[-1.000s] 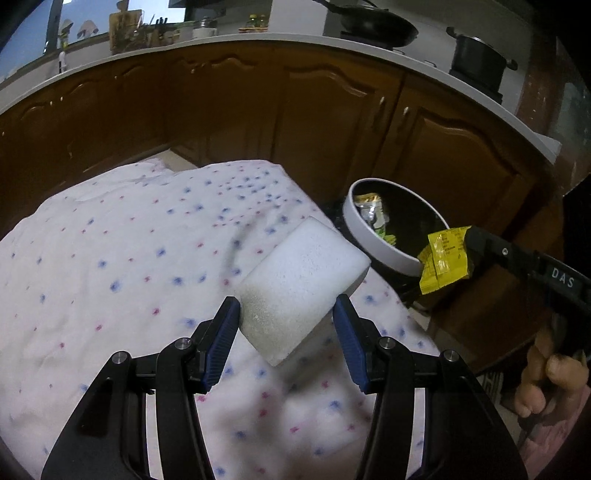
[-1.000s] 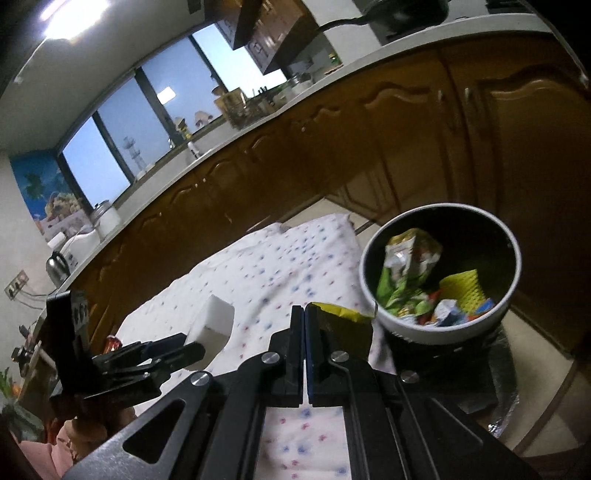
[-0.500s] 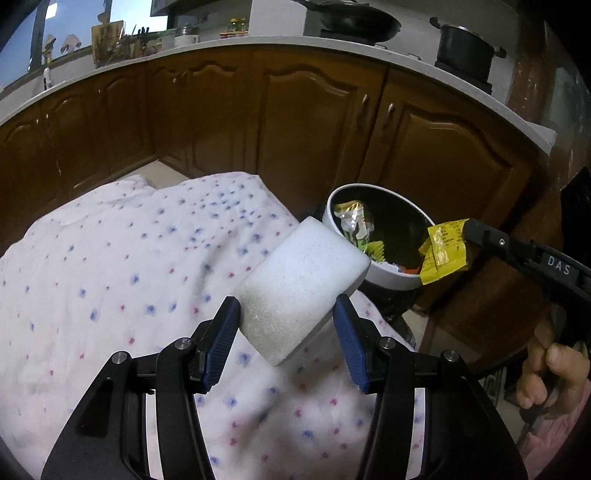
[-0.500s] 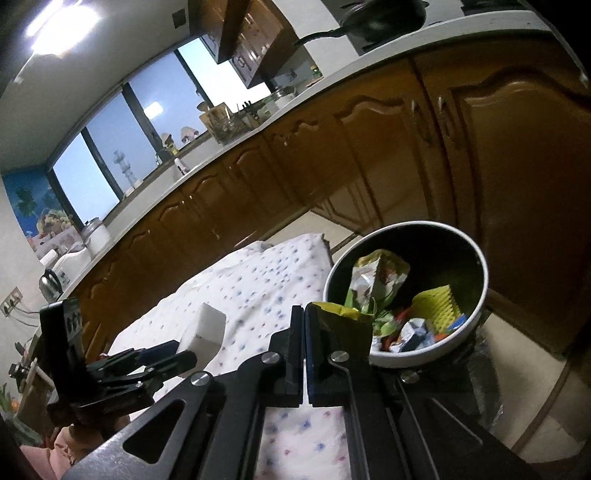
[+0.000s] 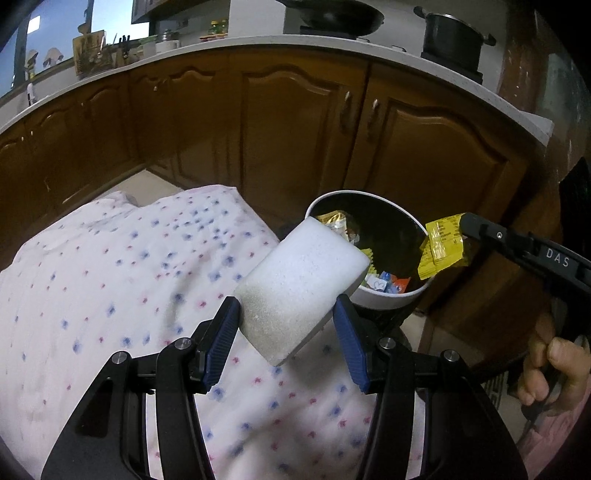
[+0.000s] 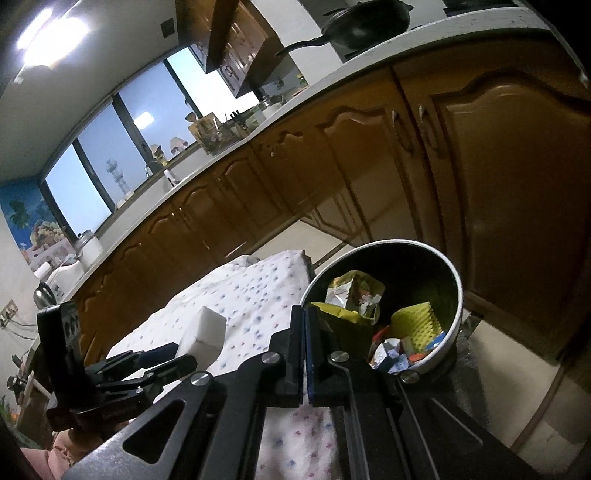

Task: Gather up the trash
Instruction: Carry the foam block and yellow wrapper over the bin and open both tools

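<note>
My left gripper (image 5: 286, 328) is shut on a white sponge block (image 5: 301, 282) and holds it in the air above the table's right edge, close to the white-rimmed trash bin (image 5: 388, 293). My right gripper (image 6: 306, 325) is shut on a yellow wrapper (image 6: 341, 317); in the left wrist view the wrapper (image 5: 441, 251) hangs at the bin's right rim. The bin (image 6: 456, 306) holds several wrappers and a yellow sponge (image 6: 419, 325). The left gripper with the sponge block (image 6: 205, 332) shows in the right wrist view.
A table with a white dotted cloth (image 5: 110, 280) lies below and left. Brown kitchen cabinets (image 5: 295, 140) stand behind the bin, with a counter holding a pot (image 5: 452, 37) and a pan (image 6: 365, 22). The bin stands on the floor beside the table.
Both grippers have moved closer to the bin. The sponge block now overlaps the bin's near rim in view, and the yellow wrapper sits at the bin's rim.
</note>
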The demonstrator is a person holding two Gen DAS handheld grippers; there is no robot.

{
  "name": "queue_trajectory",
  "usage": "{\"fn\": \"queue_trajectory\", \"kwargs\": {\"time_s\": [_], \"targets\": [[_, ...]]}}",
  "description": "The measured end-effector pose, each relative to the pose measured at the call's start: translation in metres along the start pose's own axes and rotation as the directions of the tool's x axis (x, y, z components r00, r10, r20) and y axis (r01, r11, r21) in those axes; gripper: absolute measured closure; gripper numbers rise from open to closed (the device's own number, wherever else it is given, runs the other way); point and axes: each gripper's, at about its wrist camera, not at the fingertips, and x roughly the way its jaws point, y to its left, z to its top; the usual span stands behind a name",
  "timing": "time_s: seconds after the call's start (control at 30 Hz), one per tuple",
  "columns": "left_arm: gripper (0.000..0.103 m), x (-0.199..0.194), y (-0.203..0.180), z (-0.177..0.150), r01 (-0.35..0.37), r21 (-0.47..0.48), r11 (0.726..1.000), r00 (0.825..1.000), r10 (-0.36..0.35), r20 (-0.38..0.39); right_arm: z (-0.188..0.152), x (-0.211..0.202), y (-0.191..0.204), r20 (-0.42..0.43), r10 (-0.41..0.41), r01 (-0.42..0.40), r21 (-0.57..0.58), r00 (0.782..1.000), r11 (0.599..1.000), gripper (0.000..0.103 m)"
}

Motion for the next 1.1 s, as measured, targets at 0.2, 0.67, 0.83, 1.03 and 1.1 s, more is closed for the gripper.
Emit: {"fn": "queue_trajectory", "kwargs": {"time_s": [0.2,0.67,0.83,1.03,1.1], "targets": [[0.051,0.007,-0.009,0.010,0.012,0.013,1.000,1.000,-0.012,-0.003,0.004,0.000,-0.009,0.001,-0.014,0.014,0.008,1.000,1.000,0.103],[0.051,0.029,-0.037,0.037,0.035,0.064,0.997,0.999,-0.034,-0.017,0.014,0.005,-0.023,0.003,-0.023,0.023,0.023,1.000,0.999,0.103],[0.050,0.042,-0.044,0.047,0.037,0.075,0.997,0.999,-0.035,-0.029,0.017,0.011,-0.027,-0.002,-0.031,0.031,0.030,1.000,0.999,0.103],[0.050,0.061,-0.057,0.056,0.042,0.102,0.994,0.998,-0.037,-0.053,0.023,0.022,-0.036,-0.020,-0.039,0.040,0.043,0.999,0.998,0.103],[0.050,0.068,-0.063,0.059,0.034,0.117,0.993,0.998,-0.027,-0.060,0.025,0.026,-0.039,-0.026,-0.041,0.042,0.050,0.999,0.998,0.103]]}}
